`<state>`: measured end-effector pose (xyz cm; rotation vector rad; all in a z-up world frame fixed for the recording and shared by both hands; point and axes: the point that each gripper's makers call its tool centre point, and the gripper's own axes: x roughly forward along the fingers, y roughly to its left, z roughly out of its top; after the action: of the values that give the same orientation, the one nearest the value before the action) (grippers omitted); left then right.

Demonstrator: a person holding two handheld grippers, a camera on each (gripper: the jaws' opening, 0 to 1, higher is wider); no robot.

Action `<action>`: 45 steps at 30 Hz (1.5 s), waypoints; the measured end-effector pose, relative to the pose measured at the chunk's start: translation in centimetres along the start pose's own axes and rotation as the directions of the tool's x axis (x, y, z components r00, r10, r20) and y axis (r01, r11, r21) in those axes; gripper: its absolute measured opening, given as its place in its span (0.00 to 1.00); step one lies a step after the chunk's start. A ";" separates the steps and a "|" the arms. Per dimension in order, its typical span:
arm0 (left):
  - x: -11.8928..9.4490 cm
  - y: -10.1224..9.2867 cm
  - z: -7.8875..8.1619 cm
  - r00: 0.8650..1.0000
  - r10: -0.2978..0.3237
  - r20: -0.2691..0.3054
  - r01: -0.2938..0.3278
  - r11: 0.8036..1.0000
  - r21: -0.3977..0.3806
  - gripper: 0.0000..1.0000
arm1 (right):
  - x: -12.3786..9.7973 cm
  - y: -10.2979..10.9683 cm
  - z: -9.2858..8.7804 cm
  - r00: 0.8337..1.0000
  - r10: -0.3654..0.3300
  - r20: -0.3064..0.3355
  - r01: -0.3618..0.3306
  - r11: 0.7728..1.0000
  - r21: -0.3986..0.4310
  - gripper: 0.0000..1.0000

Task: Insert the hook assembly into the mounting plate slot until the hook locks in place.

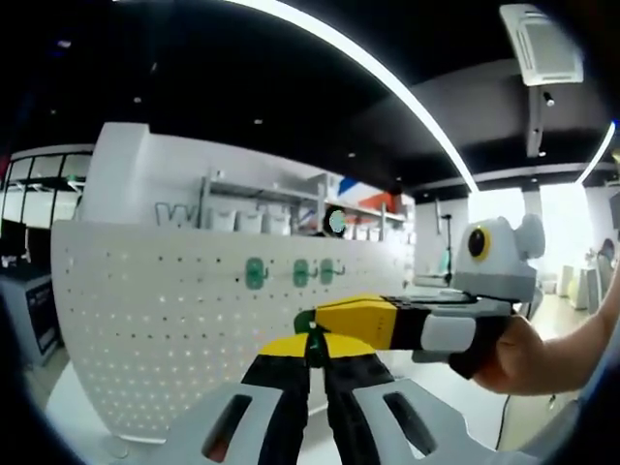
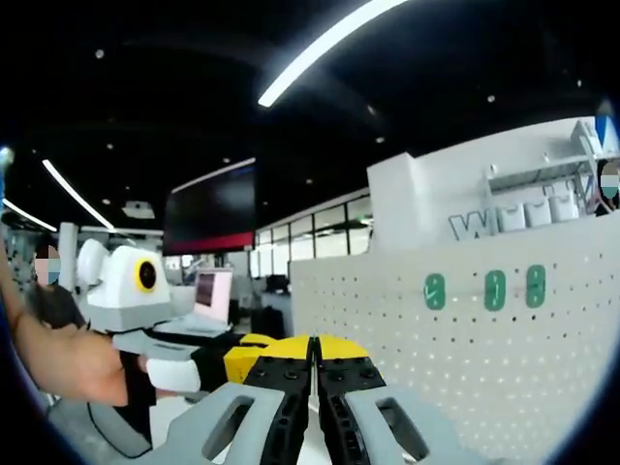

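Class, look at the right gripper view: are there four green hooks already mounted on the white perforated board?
No: three green hooks sit in a row on the white perforated board, not four.

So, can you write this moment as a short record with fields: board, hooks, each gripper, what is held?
board: white pegboard, upright, ahead of both grippers
hooks: three green hooks in a row on the pegboard
left gripper: jaws together on a small green part, beside the right gripper's tips
right gripper: jaws together; whether it grips anything cannot be told
hand: holds the right gripper
laptop: open, in the background
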<state>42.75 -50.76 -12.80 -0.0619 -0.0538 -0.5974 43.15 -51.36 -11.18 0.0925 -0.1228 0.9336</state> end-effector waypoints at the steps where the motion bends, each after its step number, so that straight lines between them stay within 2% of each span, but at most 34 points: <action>1: 0.0 0.0 0.0 1.000 0.000 0.001 0.000 1.000 0.001 0.05 | 0.0 0.0 0.0 1.000 0.000 0.000 0.000 1.000 0.002 0.00; 20: -0.1 0.1 0.0 1.000 -0.003 0.000 0.003 1.000 0.012 0.04 | 0.0 0.1 0.1 1.000 0.009 0.007 -0.009 1.000 -0.019 0.00; 28: -0.1 0.2 -0.1 1.000 0.000 -0.005 0.000 1.000 0.011 0.03 | -0.2 -0.1 0.5 1.000 0.001 0.014 0.000 0.999 -0.041 0.08; 45: -0.1 0.2 0.0 1.000 -0.001 -0.008 0.001 1.000 0.018 0.03 | -0.8 -1.1 0.7 0.999 -0.039 0.007 0.039 0.997 -0.071 0.39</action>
<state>42.80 -50.55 -12.77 -0.0421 -0.0516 -0.5978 43.50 -52.75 -10.65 0.0313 -0.1591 0.8893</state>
